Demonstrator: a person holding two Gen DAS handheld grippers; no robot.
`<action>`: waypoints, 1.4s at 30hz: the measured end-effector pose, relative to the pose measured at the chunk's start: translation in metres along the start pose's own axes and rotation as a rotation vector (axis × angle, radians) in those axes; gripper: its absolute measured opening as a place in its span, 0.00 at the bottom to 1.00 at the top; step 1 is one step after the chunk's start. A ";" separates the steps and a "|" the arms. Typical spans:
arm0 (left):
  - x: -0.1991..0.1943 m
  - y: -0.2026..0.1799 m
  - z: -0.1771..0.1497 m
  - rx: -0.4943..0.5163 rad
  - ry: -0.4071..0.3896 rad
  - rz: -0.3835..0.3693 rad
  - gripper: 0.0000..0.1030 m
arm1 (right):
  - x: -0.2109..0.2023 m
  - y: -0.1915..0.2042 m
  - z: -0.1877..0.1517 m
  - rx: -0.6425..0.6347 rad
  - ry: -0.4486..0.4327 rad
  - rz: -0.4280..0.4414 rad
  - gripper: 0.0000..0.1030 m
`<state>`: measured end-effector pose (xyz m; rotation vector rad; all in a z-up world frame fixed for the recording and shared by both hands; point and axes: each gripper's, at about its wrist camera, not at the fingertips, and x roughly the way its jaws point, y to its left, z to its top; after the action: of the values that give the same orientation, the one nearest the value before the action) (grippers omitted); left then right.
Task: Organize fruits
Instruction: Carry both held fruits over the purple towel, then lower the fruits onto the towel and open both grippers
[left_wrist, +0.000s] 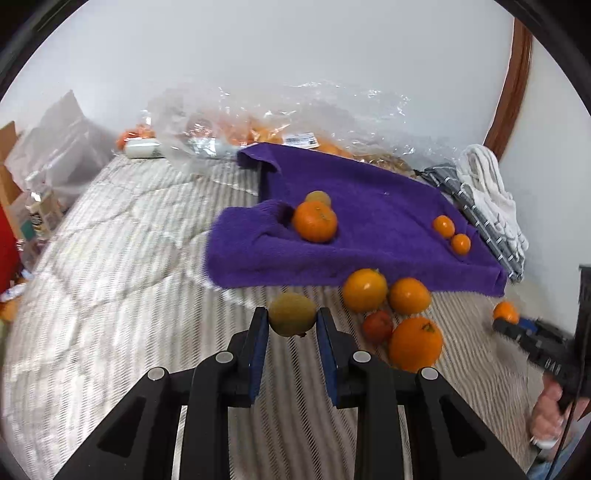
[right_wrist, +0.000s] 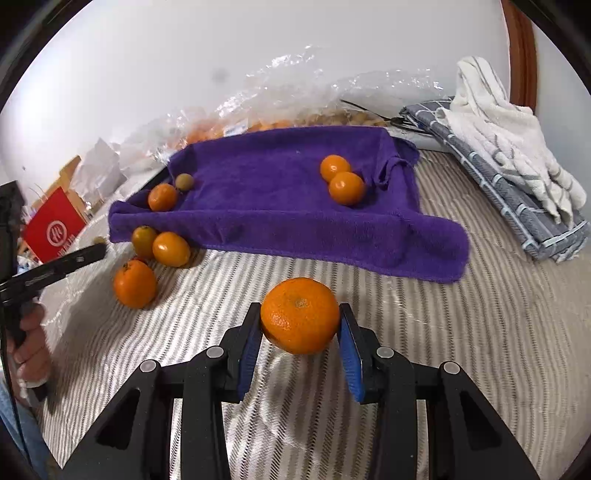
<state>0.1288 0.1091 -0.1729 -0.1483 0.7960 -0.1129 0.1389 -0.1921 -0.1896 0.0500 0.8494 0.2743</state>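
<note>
1. Left wrist view, nearest first: my left gripper (left_wrist: 292, 325) is clamped on a small greenish-yellow fruit (left_wrist: 291, 313), lifted above the striped bedspread (left_wrist: 110, 258).
2. Just ahead and to the right of its fingers lie four loose fruits: a large orange (left_wrist: 415, 344), a small red fruit (left_wrist: 377, 325) and two yellow-orange ones (left_wrist: 365, 290). I judge these still need sorting.
3. Farther ahead, the purple towel (left_wrist: 369, 221) already carries two groups: a mandarin (left_wrist: 315, 221) with a greenish fruit behind it, and well to the right a pair of small oranges (left_wrist: 451, 234). So I'd call the job roughly half done.
4. Right wrist view, nearest first: my right gripper (right_wrist: 300, 325) pinches a tangerine (right_wrist: 300, 315) between its blue pads, off the bedspread.
5. Only this view shows the red box (right_wrist: 55, 230) far left and the folded white cloth (right_wrist: 509, 122) clearly; only the left view shows the white bottle (left_wrist: 142, 148) by the plastic bags (left_wrist: 258, 114) at the back.
</note>
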 end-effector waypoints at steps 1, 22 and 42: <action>-0.004 0.001 0.000 0.004 0.003 0.017 0.24 | -0.004 -0.001 0.002 0.000 -0.005 -0.006 0.39; 0.002 -0.014 0.122 -0.055 -0.082 0.017 0.24 | -0.015 -0.013 0.147 0.020 -0.191 0.005 0.39; 0.137 -0.028 0.167 -0.056 0.109 0.055 0.24 | 0.119 -0.048 0.183 0.052 0.037 0.001 0.39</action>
<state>0.3425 0.0747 -0.1491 -0.1741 0.9117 -0.0469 0.3608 -0.1956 -0.1636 0.0944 0.8931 0.2545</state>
